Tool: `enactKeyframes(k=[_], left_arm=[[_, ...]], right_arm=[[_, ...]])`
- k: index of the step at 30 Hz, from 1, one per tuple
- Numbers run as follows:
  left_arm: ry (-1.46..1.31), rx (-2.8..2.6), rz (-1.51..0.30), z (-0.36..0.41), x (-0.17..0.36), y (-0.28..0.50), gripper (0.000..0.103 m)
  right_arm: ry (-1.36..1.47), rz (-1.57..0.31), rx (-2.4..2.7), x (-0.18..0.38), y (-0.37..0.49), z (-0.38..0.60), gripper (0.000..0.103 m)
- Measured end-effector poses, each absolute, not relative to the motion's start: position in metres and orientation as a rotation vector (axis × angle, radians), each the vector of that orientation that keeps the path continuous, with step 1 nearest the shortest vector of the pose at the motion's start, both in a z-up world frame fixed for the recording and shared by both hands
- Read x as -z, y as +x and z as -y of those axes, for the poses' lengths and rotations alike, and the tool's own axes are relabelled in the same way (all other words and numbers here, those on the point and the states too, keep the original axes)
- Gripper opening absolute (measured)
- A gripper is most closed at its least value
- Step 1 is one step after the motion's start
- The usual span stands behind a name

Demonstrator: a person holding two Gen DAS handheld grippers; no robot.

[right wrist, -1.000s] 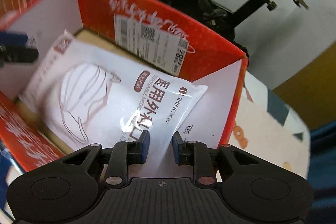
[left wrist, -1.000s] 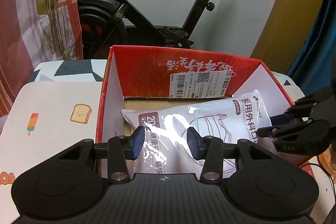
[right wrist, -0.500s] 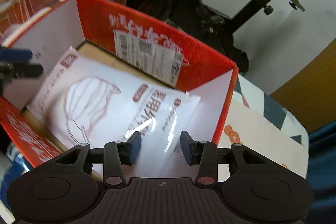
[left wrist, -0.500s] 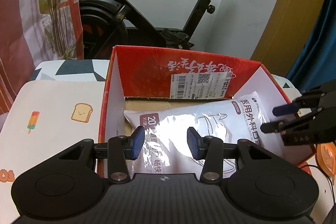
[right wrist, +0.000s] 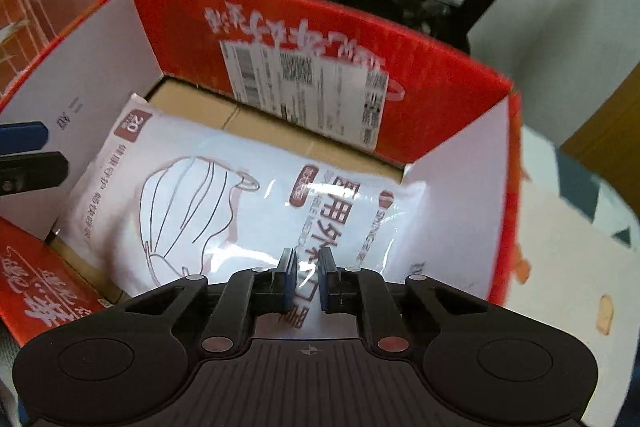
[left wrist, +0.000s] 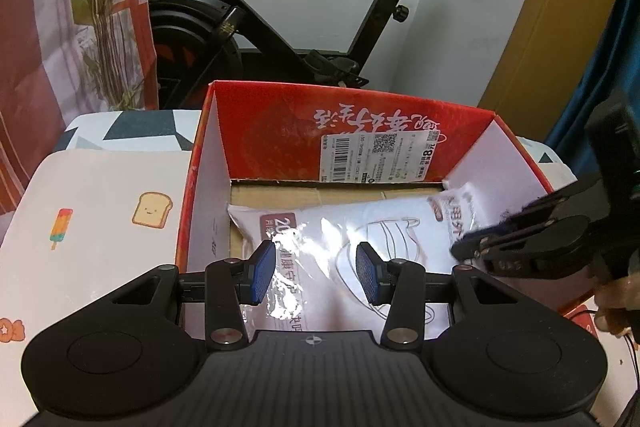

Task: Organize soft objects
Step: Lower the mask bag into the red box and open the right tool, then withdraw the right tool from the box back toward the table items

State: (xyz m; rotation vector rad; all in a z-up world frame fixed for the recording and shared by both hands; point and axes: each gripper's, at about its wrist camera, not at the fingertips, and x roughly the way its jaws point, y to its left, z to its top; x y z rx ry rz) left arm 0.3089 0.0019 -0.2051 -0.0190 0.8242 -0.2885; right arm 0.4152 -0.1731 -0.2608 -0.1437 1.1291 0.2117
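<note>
A glossy, crinkled plastic mask packet (left wrist: 360, 239) lies in a printed red cardboard box (left wrist: 276, 131) with a bare brown corrugated floor, a matt paper label (left wrist: 380, 157) on its upper wall.

Black exercise bike (left wrist: 280, 27) beside curtain (left wrist: 60, 7)

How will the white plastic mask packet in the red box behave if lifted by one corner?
The white plastic mask packet would probably sag, since its film wrinkles. Its glossy surface looks slippery. It seems light, being thin and flat in the red cardboard box.

Red box (left wrist: 280, 119) on patterned table (left wrist: 100, 195)
</note>
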Motion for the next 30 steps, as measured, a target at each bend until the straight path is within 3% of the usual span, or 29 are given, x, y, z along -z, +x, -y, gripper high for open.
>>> enactKeyframes(k=[1,7,14,16,19,20,22,24,25,30], left_arm=[[-0.017,0.287,-0.826,-0.002,0.205,0.31,0.047],[-0.017,0.285,-0.82,-0.002,0.202,0.308,0.047],[-0.021,0.266,-0.788,-0.005,0.191,0.302,0.047],[-0.013,0.263,-0.773,-0.004,0.187,0.299,0.047],[-0.006,0.255,-0.75,-0.002,0.181,0.293,0.049],[-0.002,0.257,-0.74,-0.001,0.179,0.29,0.053],[0.017,0.255,-0.722,0.0,0.175,0.284,0.069],[0.035,0.244,-0.699,0.001,0.171,0.277,0.099],[0.036,0.236,-0.683,0.001,0.168,0.274,0.102],[0.006,0.202,-0.648,-0.006,0.159,0.261,0.103]], right_arm=[[-0.144,-1.151,-0.211,0.263,0.416,0.172,0.006],[-0.118,-1.124,-0.192,0.255,0.407,0.174,0.009],[-0.049,-0.979,-0.156,0.222,0.379,0.187,0.027],[-0.037,-0.943,-0.124,0.214,0.37,0.191,0.047],[-0.02,-0.882,-0.091,0.201,0.356,0.196,0.068],[-0.014,-0.871,-0.086,0.2,0.353,0.198,0.07],[0.008,-0.847,-0.08,0.196,0.343,0.2,0.085],[0.034,-0.813,-0.062,0.191,0.331,0.204,0.099],[0.042,-0.795,-0.051,0.19,0.327,0.203,0.103],[0.067,-0.739,-0.021,0.188,0.303,0.205,0.103]])
